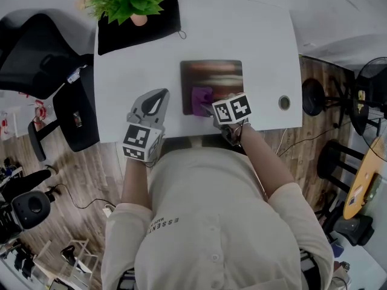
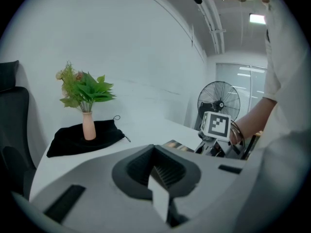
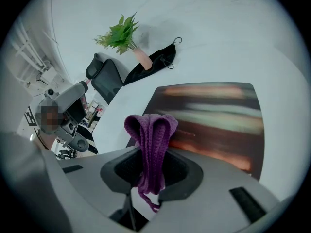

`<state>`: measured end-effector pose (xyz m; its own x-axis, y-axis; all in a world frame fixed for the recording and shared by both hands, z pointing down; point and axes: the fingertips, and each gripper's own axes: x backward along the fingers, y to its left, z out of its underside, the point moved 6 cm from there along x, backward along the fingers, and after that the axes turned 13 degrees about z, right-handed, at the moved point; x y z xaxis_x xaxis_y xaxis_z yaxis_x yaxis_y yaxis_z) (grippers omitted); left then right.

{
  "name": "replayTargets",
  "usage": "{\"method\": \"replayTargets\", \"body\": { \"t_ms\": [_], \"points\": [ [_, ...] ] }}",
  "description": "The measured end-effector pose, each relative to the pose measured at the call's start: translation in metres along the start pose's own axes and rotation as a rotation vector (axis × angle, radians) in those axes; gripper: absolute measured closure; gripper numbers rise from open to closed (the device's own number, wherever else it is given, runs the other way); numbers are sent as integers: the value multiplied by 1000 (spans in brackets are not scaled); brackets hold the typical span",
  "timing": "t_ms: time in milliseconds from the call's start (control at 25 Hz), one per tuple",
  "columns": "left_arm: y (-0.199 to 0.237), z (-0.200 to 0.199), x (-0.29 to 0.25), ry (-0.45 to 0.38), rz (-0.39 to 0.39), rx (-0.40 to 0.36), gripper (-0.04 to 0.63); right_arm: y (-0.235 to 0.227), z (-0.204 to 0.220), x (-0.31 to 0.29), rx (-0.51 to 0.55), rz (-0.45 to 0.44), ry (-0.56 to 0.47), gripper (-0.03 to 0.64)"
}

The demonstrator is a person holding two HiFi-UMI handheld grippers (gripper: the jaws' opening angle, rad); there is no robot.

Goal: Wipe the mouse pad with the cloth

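White desk [image 1: 254,35] fills most of the head view, with wood floor around it. On it lies the mouse pad [image 1: 213,77], a dark rectangle streaked with reddish and pale bands, flat on the desk. Well beyond the mouse pad's far left corner, a black mat [image 1: 121,32] carries a vase of green leaves [image 1: 138,18].

The left gripper [image 1: 156,99] hangs just off the mouse pad's left edge. Its jaws are together with nothing between them.

The right gripper [image 1: 208,106] sits at the mouse pad's near edge. Its jaws are clamped on the purple knitted cloth [image 1: 201,95], which stands up from them as a folded loop over the pad's near left part. A loose thread dangles below the pinch.

The wipe seems barely started. To do it well:
- Tip the right gripper down so the loop flattens onto the mouse pad and a broad face of cloth rubs it, not just a ridge.
- Draw overlapping strokes from the pad's near edge to its far one.
- Press lightly, since the pad may slide. The idle left gripper could pin the pad's left edge.
- The pinch looks narrow, so dragging hard could pull the cloth free.
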<state>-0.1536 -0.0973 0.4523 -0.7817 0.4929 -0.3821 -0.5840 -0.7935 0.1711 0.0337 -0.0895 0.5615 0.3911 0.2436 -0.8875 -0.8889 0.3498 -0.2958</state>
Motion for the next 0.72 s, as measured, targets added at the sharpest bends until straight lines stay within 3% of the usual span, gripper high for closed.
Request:
{"method": "replayTargets", "body": {
  "t_ms": [720],
  "points": [
    [-49, -15, -64, 10, 16, -5, 594, -77, 27, 33, -27, -12, -10, 508]
  ]
}}
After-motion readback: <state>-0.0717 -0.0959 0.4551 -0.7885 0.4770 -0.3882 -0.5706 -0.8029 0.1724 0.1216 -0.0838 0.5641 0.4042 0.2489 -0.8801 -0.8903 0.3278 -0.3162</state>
